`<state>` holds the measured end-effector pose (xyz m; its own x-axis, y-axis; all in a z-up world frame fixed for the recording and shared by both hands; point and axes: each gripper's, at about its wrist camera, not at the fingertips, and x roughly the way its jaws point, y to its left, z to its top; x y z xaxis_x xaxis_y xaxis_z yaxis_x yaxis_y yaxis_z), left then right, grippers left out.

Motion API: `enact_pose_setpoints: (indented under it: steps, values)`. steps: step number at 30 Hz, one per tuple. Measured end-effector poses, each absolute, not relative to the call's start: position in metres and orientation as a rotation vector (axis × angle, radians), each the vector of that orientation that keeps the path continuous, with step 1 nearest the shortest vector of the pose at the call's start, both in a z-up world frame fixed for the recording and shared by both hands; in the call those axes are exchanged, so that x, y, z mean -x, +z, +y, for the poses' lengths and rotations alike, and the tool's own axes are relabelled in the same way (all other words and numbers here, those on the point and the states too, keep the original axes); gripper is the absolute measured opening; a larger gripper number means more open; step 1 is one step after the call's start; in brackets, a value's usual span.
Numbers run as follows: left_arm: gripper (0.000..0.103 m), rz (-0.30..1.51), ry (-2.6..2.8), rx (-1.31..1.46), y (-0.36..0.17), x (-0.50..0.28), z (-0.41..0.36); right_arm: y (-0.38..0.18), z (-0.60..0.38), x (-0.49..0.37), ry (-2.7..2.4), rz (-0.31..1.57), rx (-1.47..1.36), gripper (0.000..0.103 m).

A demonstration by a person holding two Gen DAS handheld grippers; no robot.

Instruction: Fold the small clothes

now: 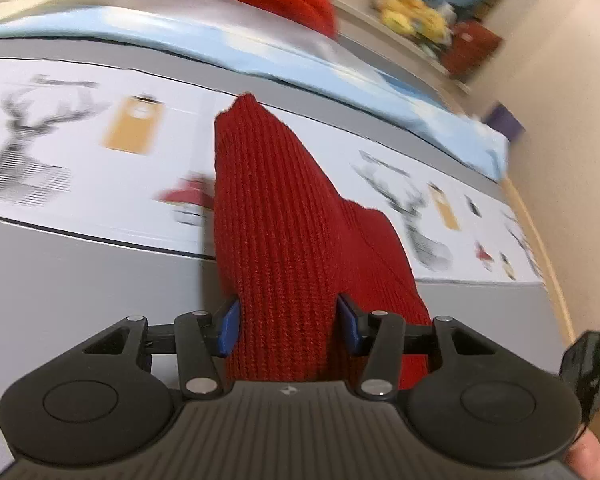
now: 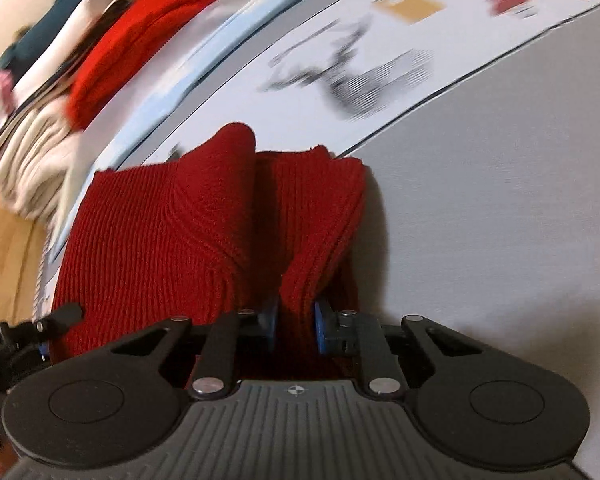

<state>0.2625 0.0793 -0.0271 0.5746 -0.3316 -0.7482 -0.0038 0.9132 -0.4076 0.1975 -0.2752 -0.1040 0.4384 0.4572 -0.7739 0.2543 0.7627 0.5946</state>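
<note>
While a dark red knit garment (image 1: 284, 216) hangs lifted over the grey printed bedcover (image 1: 80, 272), the left gripper (image 1: 288, 322) pinches a thick bunch of it and the right gripper (image 2: 296, 320) squeezes a narrower fold. Uneven pulls could skew the fold; the heavy knit may slip free.

Left wrist view: mounted just behind left gripper (image 1: 288, 322), facing forward and steeply down along its fingers, very near red knit garment (image 1: 284, 216) and printed grey bedcover (image 1: 80, 280). Right wrist view: mounted likewise behind right gripper (image 2: 296, 326), same downward slant, equally close. Shared by both: red knit garment (image 2: 172, 232), deer-printed band of bedcover (image 2: 500, 184), pale blue strip, second red cloth beyond.
</note>
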Motion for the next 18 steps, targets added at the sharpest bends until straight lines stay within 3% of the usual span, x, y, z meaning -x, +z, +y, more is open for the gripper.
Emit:
enact_pose_setpoints:
  steps: [9,13,15,17,18]
  values:
    - [0.054,0.956,-0.047,0.391,-0.022,-0.250,0.146,-0.105,-0.217,-0.217,0.184,1.160,-0.594,0.020]
    - [0.054,0.965,-0.066,0.318,-0.022,-0.238,0.144,-0.085,-0.223,-0.215,0.102,1.032,-0.517,0.024]
    - [0.055,0.975,-0.080,0.274,-0.024,-0.231,0.140,-0.076,-0.226,-0.216,0.156,0.975,-0.576,0.035]
    - [0.055,0.982,-0.080,0.235,-0.027,-0.225,0.135,-0.072,-0.219,-0.216,0.251,0.967,-0.629,0.062]
    - [0.055,0.983,-0.077,0.221,-0.030,-0.222,0.133,-0.075,-0.212,-0.219,0.303,0.984,-0.647,0.065]
